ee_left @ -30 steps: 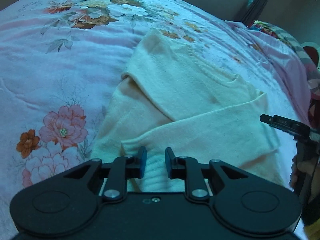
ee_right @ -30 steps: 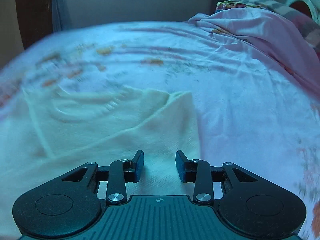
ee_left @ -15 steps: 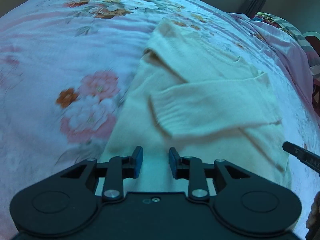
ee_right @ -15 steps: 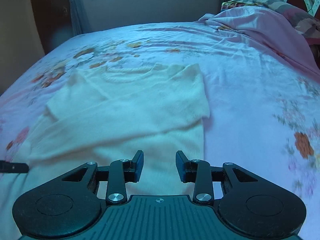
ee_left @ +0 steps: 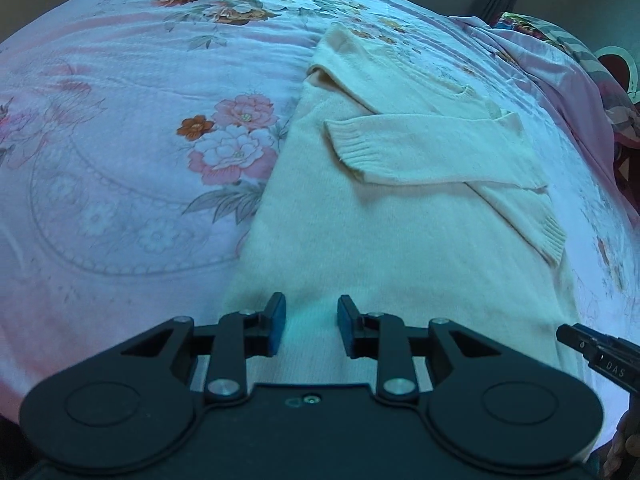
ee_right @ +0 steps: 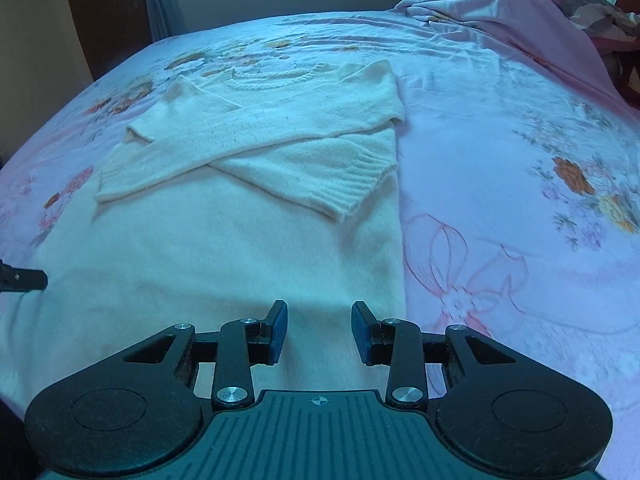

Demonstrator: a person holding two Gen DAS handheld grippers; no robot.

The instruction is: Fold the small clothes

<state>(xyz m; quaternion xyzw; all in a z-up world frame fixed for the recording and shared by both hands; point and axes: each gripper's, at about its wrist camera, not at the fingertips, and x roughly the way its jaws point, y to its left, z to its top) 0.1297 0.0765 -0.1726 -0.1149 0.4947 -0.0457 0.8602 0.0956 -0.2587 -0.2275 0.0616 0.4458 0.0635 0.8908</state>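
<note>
Sweater [ee_left: 400, 240] lies flat on the bed [ee_left: 120, 140], neckline at the far end, bottom hem nearest the tongs. Both sleeves already folded in & crossed over the chest, well ahead of both tongs; one cuff [ee_right: 356, 184] sits fwd and a bit right of the right tongs. So sleeve step looks done, next is prob the lengthwise fold: hem up to the collar. Left tongs [ee_left: 308, 328] spread part way, nothing between the pads, hanging over the hem's left side, just inside the left edge. Right tongs [ee_right: 318, 332] also spread, empty, over the hem near the right edge; bare sheet starts just to their right. Each wrist view catches the other tool's tip at frame edge, so they're side by side at the near end. Next move, imo: drop both onto the hem corners, pinch the knit only (not the sheet under it), lift evenly and carry fwd w/o dragging the sleeves loose. Knit is soft & thick, prob sags between the two grips.
</note>
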